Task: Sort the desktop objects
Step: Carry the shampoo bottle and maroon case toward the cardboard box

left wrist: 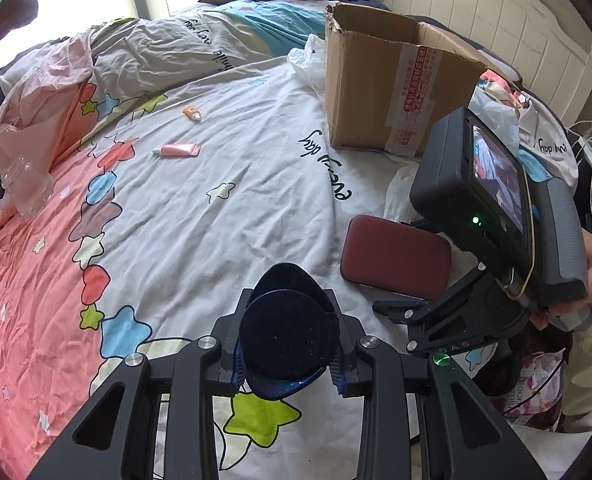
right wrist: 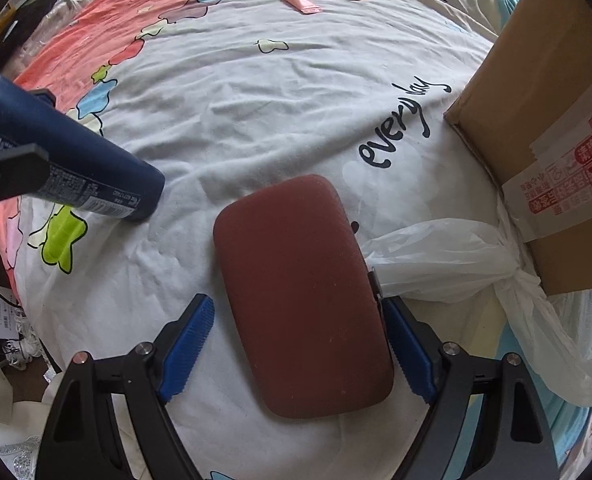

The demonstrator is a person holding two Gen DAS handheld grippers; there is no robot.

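Observation:
My left gripper (left wrist: 287, 356) is shut on a dark blue bottle (left wrist: 287, 332), held just above the bedsheet; in the right wrist view the bottle (right wrist: 75, 160) tilts down with its end at the sheet. My right gripper (right wrist: 296, 344) is open, its blue pads either side of a dark red case (right wrist: 300, 292) that lies flat on the bed; the case also shows in the left wrist view (left wrist: 396, 258). A pink tube (left wrist: 177, 149) and a small orange tube (left wrist: 191, 113) lie farther off on the sheet.
An open cardboard box (left wrist: 392, 76) stands on the bed at the right, also in the right wrist view (right wrist: 548, 120). A white plastic bag (right wrist: 456, 256) lies beside it. A clear plastic bottle (left wrist: 25, 184) lies at the left. Rumpled bedding and pillows lie behind.

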